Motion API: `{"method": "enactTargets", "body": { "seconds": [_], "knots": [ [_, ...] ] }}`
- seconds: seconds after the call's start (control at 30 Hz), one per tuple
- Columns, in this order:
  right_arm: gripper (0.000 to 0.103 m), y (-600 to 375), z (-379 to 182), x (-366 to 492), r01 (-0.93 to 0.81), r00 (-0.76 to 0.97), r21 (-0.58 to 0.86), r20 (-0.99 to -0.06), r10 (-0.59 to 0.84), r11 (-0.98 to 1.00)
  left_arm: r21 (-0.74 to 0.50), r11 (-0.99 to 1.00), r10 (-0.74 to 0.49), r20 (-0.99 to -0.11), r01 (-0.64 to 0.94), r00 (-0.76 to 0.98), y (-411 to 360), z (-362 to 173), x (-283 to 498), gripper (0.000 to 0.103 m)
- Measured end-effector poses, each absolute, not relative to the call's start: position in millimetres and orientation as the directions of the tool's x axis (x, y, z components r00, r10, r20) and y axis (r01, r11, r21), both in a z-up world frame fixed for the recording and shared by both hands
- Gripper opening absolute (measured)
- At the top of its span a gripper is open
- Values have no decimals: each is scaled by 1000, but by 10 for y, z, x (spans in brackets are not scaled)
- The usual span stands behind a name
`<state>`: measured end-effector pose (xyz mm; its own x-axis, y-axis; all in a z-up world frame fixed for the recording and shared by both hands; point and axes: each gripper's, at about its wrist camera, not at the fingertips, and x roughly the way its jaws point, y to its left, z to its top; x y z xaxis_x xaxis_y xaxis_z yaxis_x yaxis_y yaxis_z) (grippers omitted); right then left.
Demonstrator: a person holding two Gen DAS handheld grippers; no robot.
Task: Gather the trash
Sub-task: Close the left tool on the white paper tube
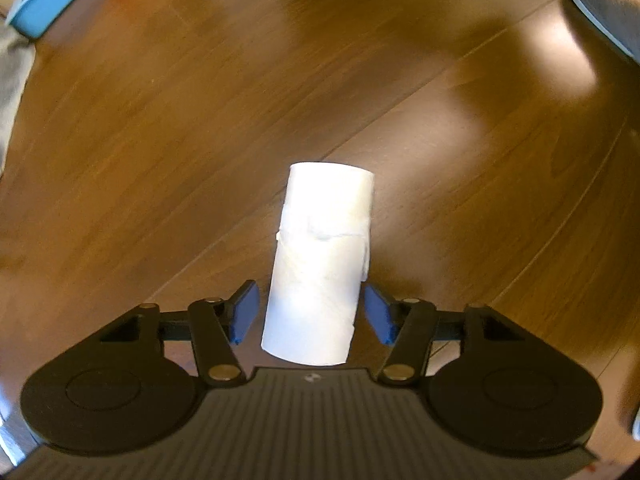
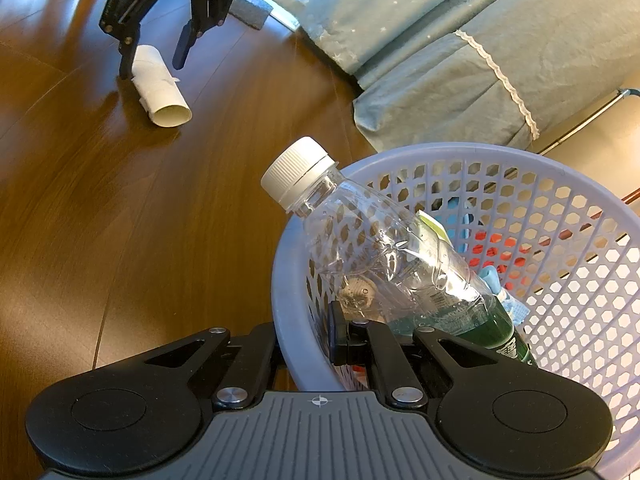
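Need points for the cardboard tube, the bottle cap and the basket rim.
cardboard tube (image 1: 320,264), left wrist view, middle of its side.
bottle cap (image 2: 297,170), right wrist view, ribbed side.
basket (image 2: 472,151), right wrist view, far rim.

Warm light, glare patches on floor (image 1: 520,92); fisheye bending, edges blurred.
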<state>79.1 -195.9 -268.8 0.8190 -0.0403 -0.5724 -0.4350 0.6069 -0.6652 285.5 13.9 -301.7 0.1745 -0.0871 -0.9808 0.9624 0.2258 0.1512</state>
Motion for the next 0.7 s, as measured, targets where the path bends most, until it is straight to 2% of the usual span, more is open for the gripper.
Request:
{"method": "enactTargets", "body": {
  "seconds": [0.3,0.7],
  "knots": [
    [3,-1963,-2689,786,-435,819,-665,-573,-41,607,98,278,-66,-991,956,121,91,-3057,2883,45],
    [3,-1962,-2690,777,-434,819,-665,-573,-42,608,96,332,-54,-991,939,120,72,-3089,2980,47]
  ]
}}
